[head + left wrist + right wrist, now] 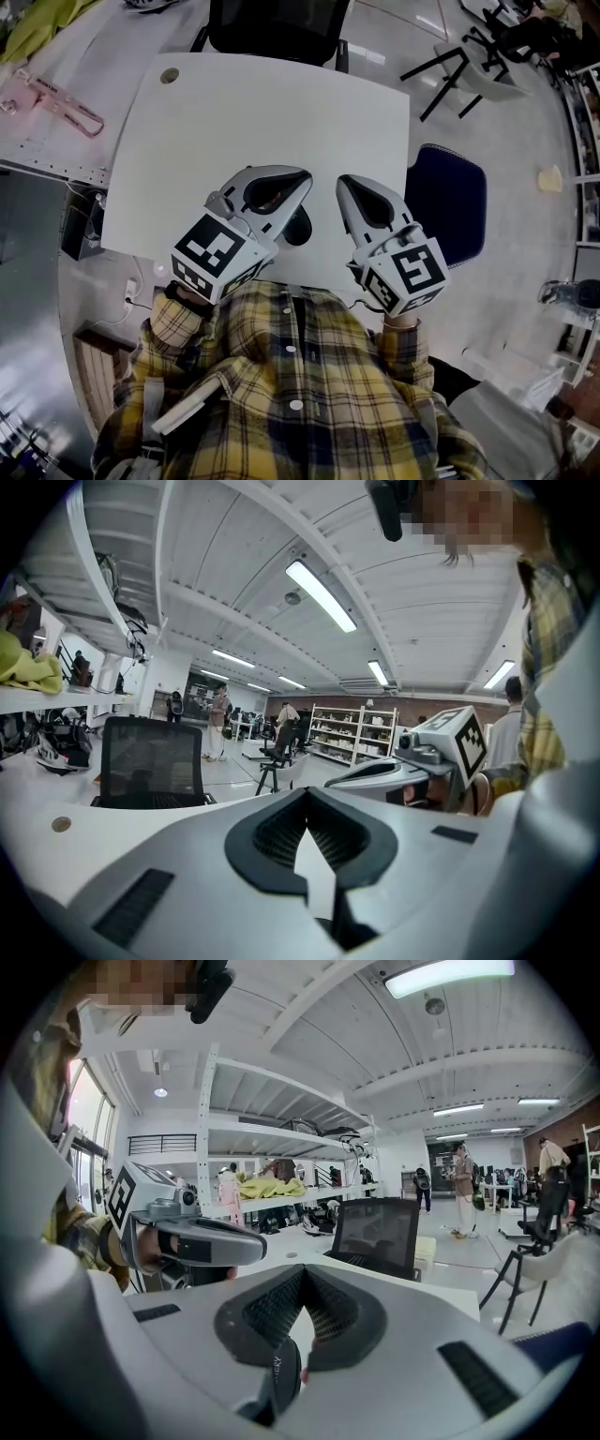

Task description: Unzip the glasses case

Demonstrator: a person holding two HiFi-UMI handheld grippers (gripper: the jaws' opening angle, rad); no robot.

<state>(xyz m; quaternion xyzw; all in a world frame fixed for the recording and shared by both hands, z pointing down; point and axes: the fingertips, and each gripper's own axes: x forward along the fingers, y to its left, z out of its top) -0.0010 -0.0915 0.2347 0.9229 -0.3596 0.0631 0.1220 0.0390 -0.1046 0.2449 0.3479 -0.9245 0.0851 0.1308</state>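
A person in a yellow plaid shirt [291,375] stands at the near edge of a white surface [272,112] and holds a pair of tongs in each hand, side by side and pointing away from the body, only slightly downward. The left tongs [302,180] are closed, their dark ribbed pads meeting at the tips with nothing pinched between them. The right tongs [345,184] are likewise closed tip to tip and grip nothing that can be seen. The glasses case [296,230], a small dark thing, lies on the surface near its front edge, in the gap between the two tools and partly tucked under the left one. From the right gripper view its rounded dark end shows low down, behind the closed tips, with some pale print on it too small to read. Whether either tool touches the case cannot be told, and its zip is not visible. A round hole [170,75] sits in the far left corner of the surface. A black office chair [277,28] stands at the far side, and a dark blue seat [455,202] stands off the right edge.
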